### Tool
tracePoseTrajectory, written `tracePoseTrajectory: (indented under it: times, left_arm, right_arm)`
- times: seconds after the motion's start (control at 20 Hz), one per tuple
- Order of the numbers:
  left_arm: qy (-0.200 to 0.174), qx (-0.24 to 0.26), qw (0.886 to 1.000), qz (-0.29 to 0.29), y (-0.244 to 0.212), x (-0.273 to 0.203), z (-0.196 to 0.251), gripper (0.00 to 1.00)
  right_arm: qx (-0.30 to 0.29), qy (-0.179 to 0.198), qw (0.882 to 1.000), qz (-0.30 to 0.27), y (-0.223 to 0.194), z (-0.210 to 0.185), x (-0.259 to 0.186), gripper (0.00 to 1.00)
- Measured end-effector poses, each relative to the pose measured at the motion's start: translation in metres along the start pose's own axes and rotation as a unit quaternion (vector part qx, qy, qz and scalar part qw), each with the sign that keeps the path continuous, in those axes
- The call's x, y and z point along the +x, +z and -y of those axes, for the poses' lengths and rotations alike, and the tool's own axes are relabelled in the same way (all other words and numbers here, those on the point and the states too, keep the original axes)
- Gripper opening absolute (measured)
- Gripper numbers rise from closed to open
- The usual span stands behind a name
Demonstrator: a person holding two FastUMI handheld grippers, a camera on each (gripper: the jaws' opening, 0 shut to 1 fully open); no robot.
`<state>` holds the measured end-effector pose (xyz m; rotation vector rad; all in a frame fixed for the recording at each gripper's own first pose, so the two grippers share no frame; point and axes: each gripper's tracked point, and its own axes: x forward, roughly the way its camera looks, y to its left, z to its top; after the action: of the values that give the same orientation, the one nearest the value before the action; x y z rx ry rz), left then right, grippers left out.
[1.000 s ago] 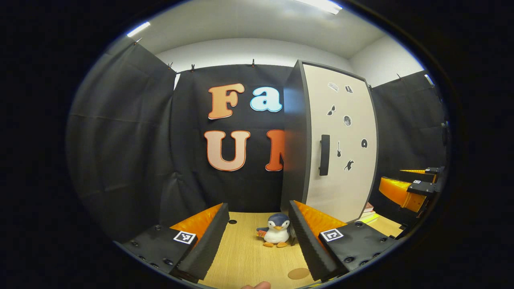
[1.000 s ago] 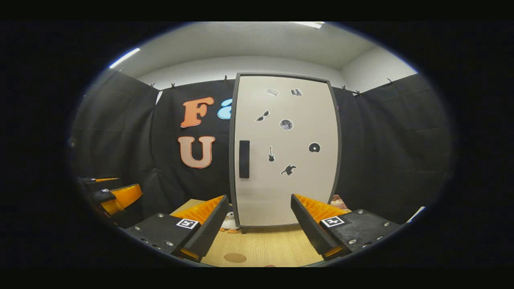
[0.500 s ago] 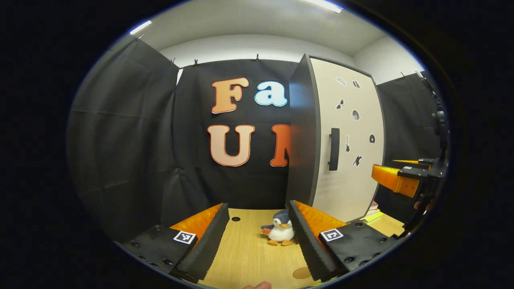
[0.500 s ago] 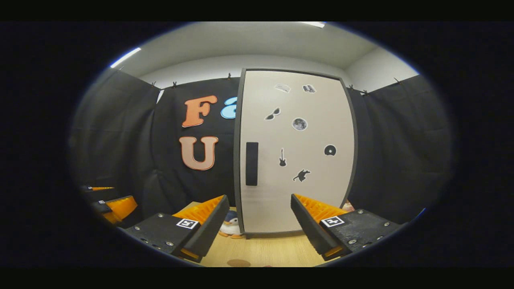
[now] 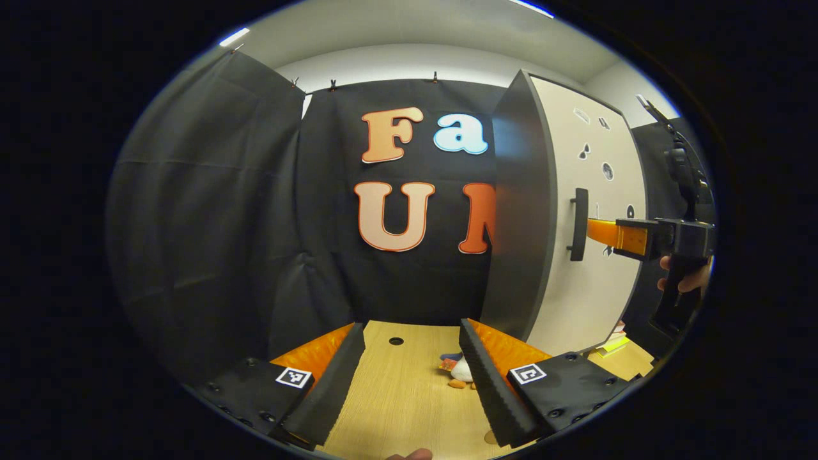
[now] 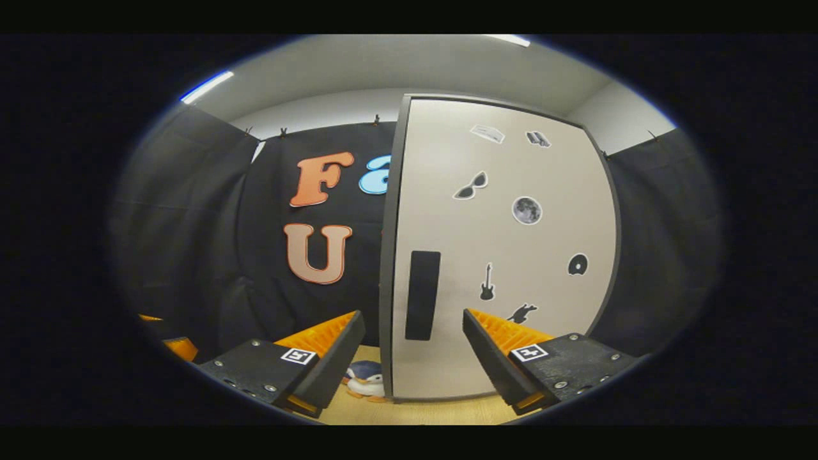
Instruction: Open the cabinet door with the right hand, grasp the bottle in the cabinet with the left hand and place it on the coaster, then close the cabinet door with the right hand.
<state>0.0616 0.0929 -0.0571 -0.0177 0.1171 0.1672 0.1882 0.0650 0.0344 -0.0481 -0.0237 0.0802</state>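
Observation:
The tall cabinet stands on the wooden table with its pale door closed, so its inside is hidden. A black vertical handle sits on the door's left side. My right gripper is open, and the handle lies between and just beyond its fingertips. From the left gripper view, the right gripper hovers level with the handle, a little short of it. My left gripper is open over the table, left of the cabinet. A sliver of the round brown coaster peeks out under its right finger.
A small penguin plush sits on the table by the cabinet's left front corner, partly behind my left gripper's right finger. A few books lie right of the cabinet. A hand holds the right gripper. Black cloth walls close in all around.
The right gripper has risen and moved in towards the door handle, which now looms larger. The left gripper has moved forward, so the penguin and coaster slid behind its right finger.

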Motion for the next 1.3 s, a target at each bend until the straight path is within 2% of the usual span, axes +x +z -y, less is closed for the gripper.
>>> tracePoseTrajectory:
  times: [0.3,0.55,0.65,0.75,1.0,1.15,1.3]
  left_arm:
    - [0.034,-0.005,0.999,-0.013,-0.01,0.026,-0.036,0.97]
    - [0.057,-0.004,0.998,-0.028,-0.02,0.035,-0.057,0.97]
    - [0.062,-0.004,0.998,-0.031,-0.023,0.036,-0.063,0.97]
    - [0.064,-0.003,0.997,-0.033,-0.024,0.037,-0.062,0.97]
    - [0.057,0.0,0.998,-0.034,-0.025,0.036,-0.06,0.97]
    - [0.052,0.006,0.998,-0.033,-0.024,0.036,-0.058,0.97]
    - [0.047,0.01,0.998,-0.029,-0.021,0.023,-0.043,0.97]
  right_arm:
    - [0.008,-0.005,1.0,-0.008,-0.007,0.005,0.05,0.95]
    - [0.013,-0.012,1.0,-0.013,-0.012,0.007,0.071,0.95]
    - [0.007,-0.011,1.0,-0.012,-0.016,0.005,0.075,0.91]
    - [0.004,-0.016,1.0,-0.004,-0.013,0.005,0.076,0.8]
    - [0.012,-0.02,1.0,-0.012,-0.017,0.009,0.077,0.39]
    - [0.056,-0.01,0.998,-0.019,-0.019,0.011,0.073,0.36]
    - [0.061,-0.002,0.998,-0.029,-0.02,0.011,0.069,0.32]
